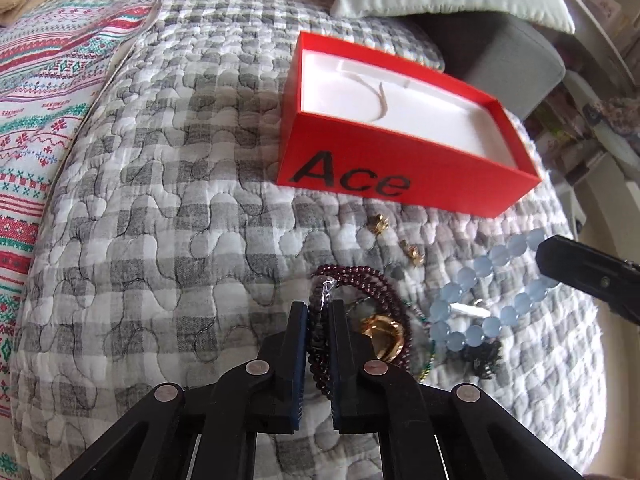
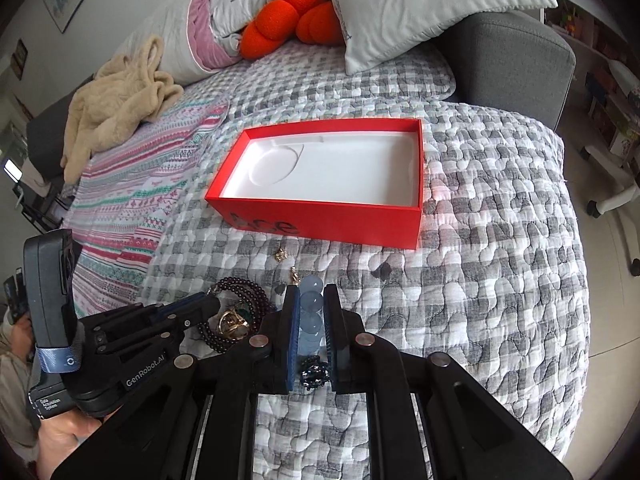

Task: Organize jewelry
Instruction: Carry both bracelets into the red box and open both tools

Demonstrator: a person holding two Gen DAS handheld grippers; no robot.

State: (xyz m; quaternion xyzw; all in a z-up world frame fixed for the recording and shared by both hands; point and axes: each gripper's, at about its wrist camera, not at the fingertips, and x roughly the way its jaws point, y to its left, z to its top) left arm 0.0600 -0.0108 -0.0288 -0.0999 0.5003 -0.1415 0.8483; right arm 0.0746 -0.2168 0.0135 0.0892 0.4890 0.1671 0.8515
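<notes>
Left gripper [image 1: 319,312] with its two fingers closed on a strand of the dark garnet-bead necklace [image 1: 360,276], which lies coiled on the grey checked quilt [image 1: 160,200]. Right gripper [image 2: 311,300] with its fingers closed on the pale blue bead bracelet [image 2: 311,308]; in the left wrist view the bracelet [image 1: 480,280] forms a loop just right of the necklace, with the right gripper's fingertip [image 1: 560,258] at its far side. Inside the necklace coil rests a gold ring-shaped piece [image 1: 384,334], and a small dark beaded item [image 1: 484,354] lies touching the near edge of the bracelet. Two small gold earrings [image 1: 379,222] [image 1: 412,252] lie apart from each other on the quilt, between the jewelry pile and the red box [image 1: 400,168]. The box, marked "Ace", stands open with a white moulded insert [image 2: 340,172], beyond the jewelry. Behind it: a white pillow [image 2: 420,4], an orange knot cushion [image 2: 288,16] and a beige plush garment [image 2: 116,96]
</notes>
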